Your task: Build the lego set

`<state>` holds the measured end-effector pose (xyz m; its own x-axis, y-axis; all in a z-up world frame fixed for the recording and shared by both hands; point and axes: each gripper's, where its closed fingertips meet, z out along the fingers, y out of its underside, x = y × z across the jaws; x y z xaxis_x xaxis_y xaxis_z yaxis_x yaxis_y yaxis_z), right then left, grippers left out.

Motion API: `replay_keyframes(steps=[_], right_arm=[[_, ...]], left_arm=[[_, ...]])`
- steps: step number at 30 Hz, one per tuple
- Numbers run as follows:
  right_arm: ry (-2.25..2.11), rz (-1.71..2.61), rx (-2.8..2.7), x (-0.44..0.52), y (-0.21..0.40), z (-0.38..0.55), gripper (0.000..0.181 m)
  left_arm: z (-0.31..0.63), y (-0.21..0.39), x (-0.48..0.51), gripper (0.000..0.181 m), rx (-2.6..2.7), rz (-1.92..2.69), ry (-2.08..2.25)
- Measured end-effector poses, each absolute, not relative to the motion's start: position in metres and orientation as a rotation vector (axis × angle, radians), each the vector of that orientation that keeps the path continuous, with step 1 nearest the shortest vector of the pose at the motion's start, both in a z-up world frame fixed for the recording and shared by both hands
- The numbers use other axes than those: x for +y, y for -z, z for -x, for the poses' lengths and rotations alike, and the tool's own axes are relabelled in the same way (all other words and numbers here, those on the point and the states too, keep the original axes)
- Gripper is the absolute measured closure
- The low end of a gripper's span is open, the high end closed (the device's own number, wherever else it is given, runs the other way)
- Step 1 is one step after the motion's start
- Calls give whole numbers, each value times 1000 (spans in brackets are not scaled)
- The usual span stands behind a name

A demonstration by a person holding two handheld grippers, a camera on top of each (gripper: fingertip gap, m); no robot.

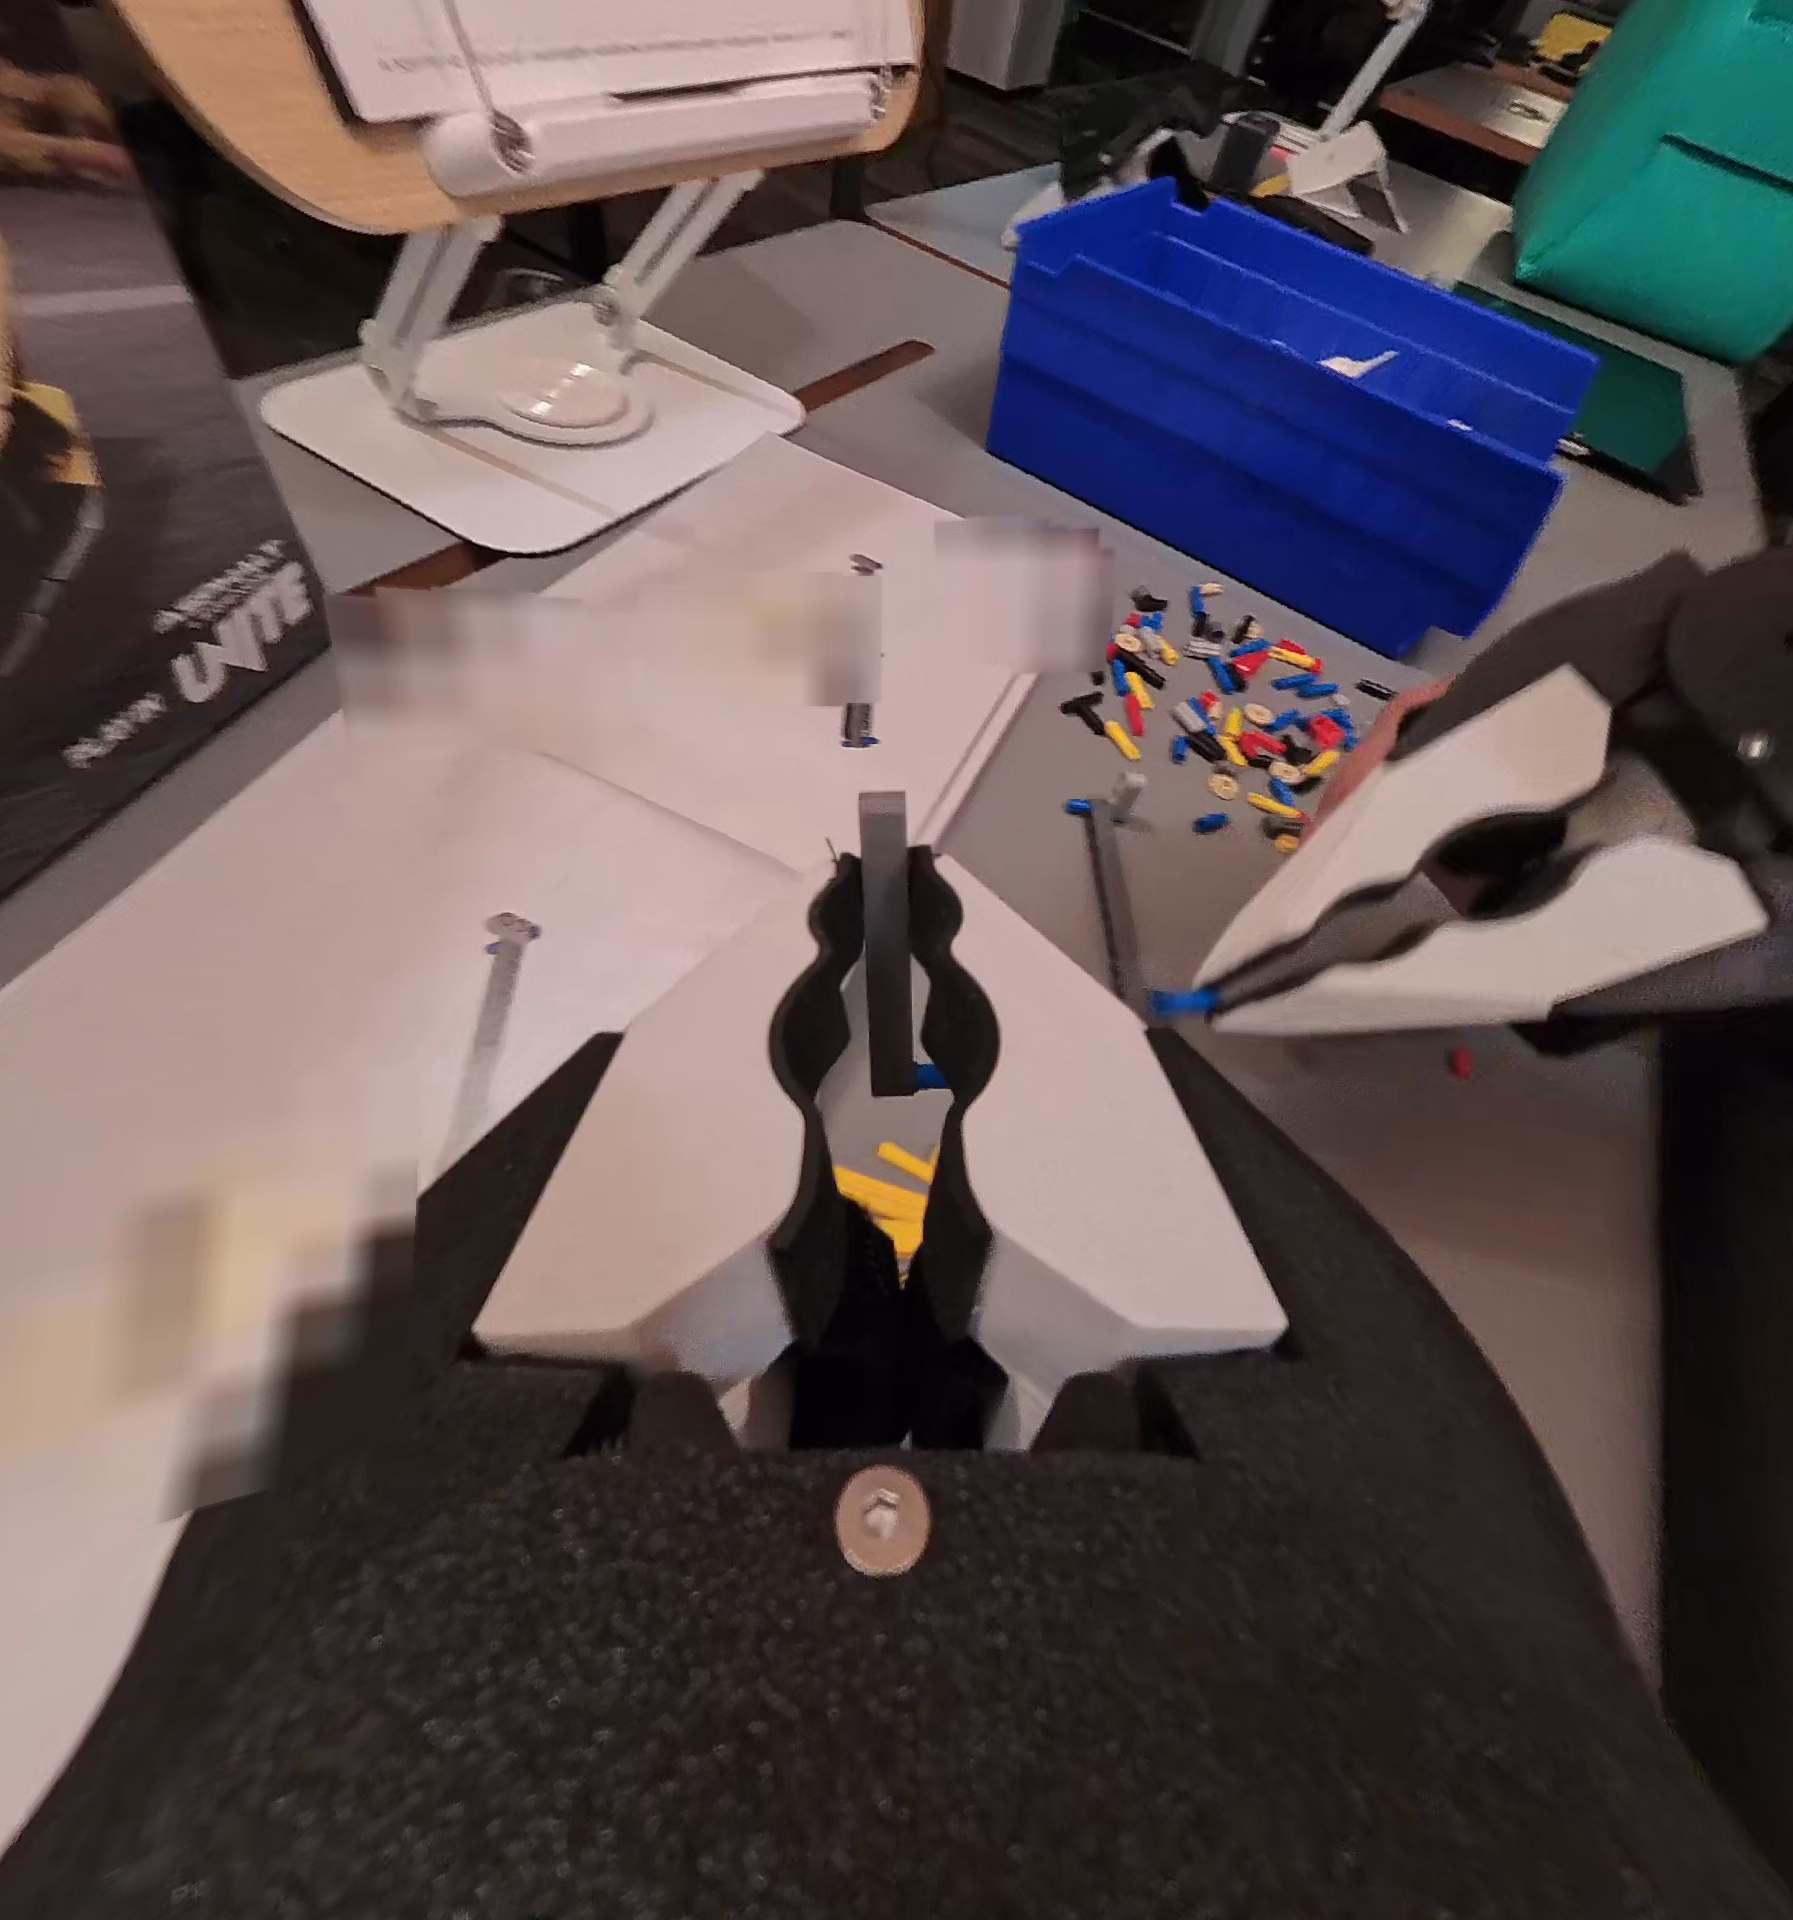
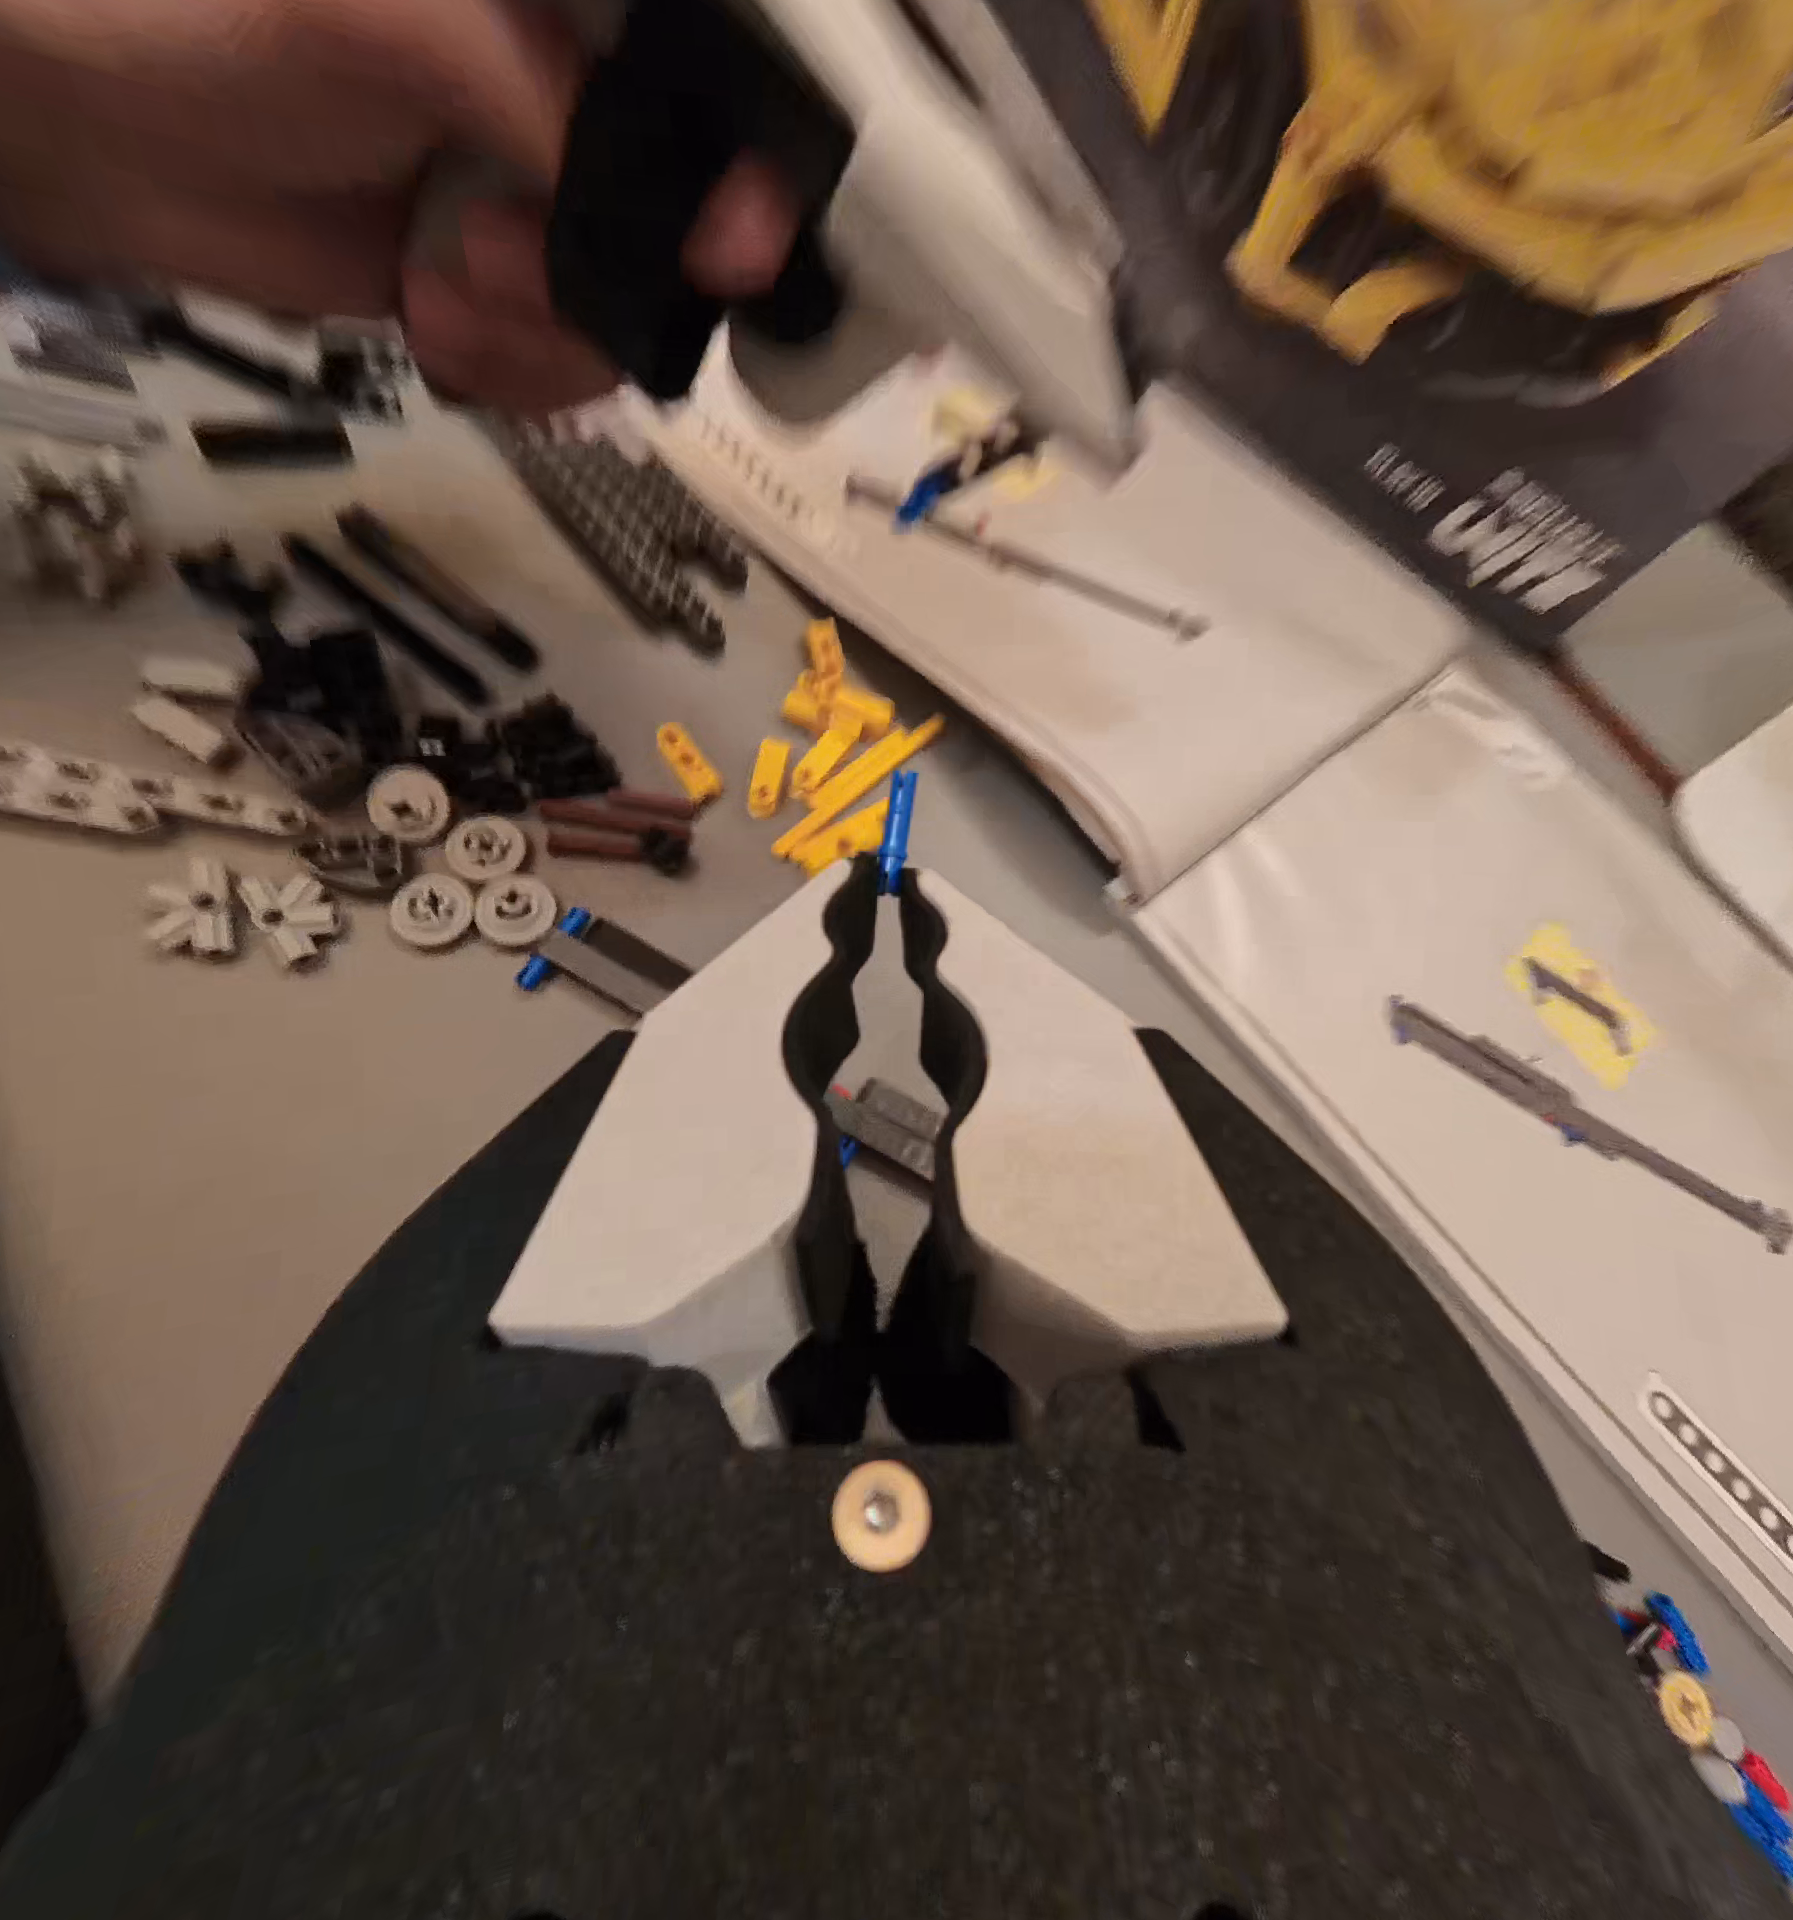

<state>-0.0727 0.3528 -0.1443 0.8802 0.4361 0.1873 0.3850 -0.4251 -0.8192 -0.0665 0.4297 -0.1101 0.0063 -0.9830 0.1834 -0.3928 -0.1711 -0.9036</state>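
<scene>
On the bench [image 1: 1027, 831], an open booklet [image 1: 663, 790] lies beside a dark box [image 1: 92, 582] bearing writing. The left tool [image 1: 884, 868] is clamped narrow on a grey beam [image 1: 887, 935] standing upright over the booklet. The right tool [image 2: 890, 881] pinches a blue pin [image 2: 898, 821] at its tips, above 1 cluster of yellow pieces [image 2: 830, 748].

Work surface is a grey table [image 1: 1027, 842]. A white tablet stand [image 1: 528, 416] with a wooden-backed holder sits far left. A blue storage bin [image 1: 1276, 416] sits far right; a green box [image 1: 1702, 177] lies beyond it. Further desks, blurred, fill the far background.
</scene>
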Motion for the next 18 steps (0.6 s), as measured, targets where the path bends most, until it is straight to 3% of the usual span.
replay_keyframes(steps=[4,13,18], right_arm=[[-198,1833,-435,338,103,63,178],[-258,1940,-331,332,131,46,178],[-247,1844,-325,332,117,46,178]], left_arm=[[51,113,393,175,1498,1606,1293],[36,126,359,175,1616,1524,1207],[35,127,351,175,1643,1523,1229]])
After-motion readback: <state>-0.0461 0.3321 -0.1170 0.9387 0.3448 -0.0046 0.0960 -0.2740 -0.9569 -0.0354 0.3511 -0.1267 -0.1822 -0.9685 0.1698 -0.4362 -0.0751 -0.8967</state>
